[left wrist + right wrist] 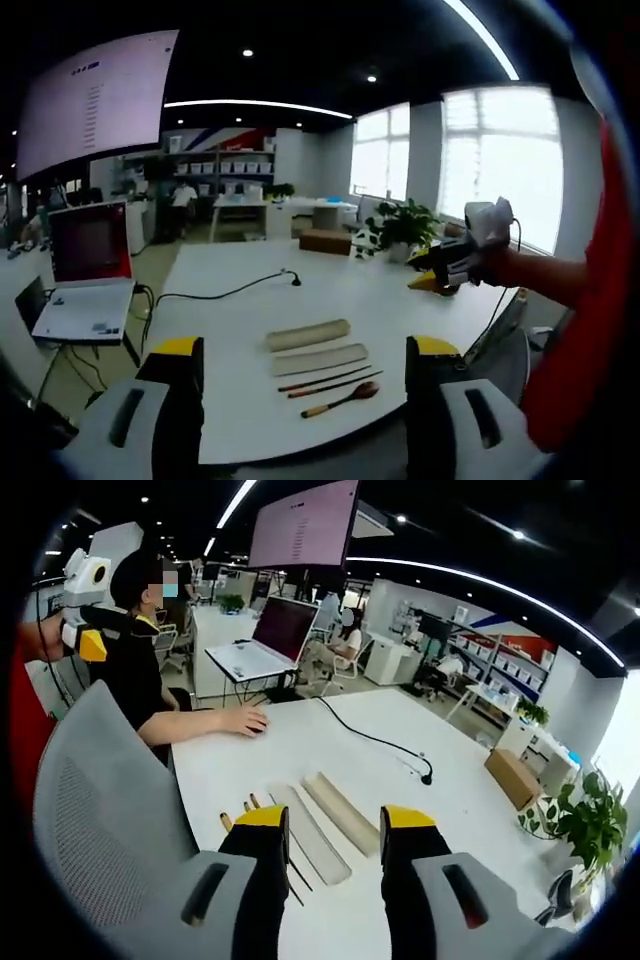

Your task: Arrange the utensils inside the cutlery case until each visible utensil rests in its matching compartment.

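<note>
- Both grippers are up off the table [240, 290], nothing in either. My left gripper [300, 385] has its fingers spread wide, and so does my right gripper [334, 855].
- Task items sit in a tight row near the table's near edge: two case halves and three utensils, all roughly parallel.
- In the left gripper view they lie dead ahead, between the fingers and beyond the tips, long axes running across my line of approach. Order, far to near: rounded case half [307, 334], flatter case half [318, 359], two chopsticks [330, 382], then the wooden spoon [342, 398] closest to me.
- In the right gripper view the same row lies just past the fingertips, but the long axes run away from me on a diagonal. The flat case half [318, 845] sits between the fingers; the other half [343, 812] is just beside it.
- Nothing is in a compartment yet. Utensils lie on the bare table beside the case, so the task is at its start.
- My call: the spoon is the nearest pick for the left gripper, and I'd need to roll the wrist to close across its handle.
- Materials: case halves are pale beige, matte, long and narrow, one domed and one flattish. Spoon and chopsticks are dark brown wood, thin, low to the surface — an awkward pinch.
- A black cable [225, 292] runs across the table well beyond the row.
</note>
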A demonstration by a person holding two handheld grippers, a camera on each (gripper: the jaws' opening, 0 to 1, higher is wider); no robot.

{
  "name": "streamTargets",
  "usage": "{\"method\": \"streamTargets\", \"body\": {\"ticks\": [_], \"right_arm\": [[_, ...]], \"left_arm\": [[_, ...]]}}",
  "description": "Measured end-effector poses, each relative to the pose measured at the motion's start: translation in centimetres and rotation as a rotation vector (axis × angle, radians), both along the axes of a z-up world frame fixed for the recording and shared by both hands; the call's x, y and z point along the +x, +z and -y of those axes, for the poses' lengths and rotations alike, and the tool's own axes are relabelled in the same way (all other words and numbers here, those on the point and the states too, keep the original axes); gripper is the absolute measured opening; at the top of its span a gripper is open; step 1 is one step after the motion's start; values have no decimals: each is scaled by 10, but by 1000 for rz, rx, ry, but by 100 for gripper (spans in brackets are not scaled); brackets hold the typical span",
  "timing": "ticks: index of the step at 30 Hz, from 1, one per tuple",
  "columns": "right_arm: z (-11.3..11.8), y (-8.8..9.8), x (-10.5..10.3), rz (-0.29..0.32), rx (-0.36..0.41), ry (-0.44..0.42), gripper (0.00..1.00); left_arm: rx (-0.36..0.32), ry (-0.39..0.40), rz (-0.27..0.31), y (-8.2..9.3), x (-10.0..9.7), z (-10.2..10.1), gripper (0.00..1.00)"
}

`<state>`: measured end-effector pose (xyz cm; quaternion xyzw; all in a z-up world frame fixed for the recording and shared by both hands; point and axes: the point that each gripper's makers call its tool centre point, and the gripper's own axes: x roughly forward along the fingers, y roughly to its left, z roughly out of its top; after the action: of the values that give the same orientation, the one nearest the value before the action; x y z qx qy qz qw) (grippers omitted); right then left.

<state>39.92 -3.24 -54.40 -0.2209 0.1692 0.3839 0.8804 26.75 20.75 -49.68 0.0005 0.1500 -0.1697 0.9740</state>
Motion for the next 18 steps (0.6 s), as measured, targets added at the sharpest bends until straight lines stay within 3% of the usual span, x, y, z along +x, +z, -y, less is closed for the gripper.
{"method": "streamTargets", "body": {"ticks": [11,13,16,18], "right_arm": [[-21,-6,8,-8,-22,85,27],[-25,-8,9,-25,-8,90,28],[-31,-18,7,-101,33,89,29],[-33,-22,6,-92,20,101,28]], "left_arm": [[-4,74,-2,4,-18,-8,86],[-19,87,-6,3,-21,-8,86],[-31,101,-15,2,-25,-8,85],[-24,109,-16,1,-28,-7,86]]}}
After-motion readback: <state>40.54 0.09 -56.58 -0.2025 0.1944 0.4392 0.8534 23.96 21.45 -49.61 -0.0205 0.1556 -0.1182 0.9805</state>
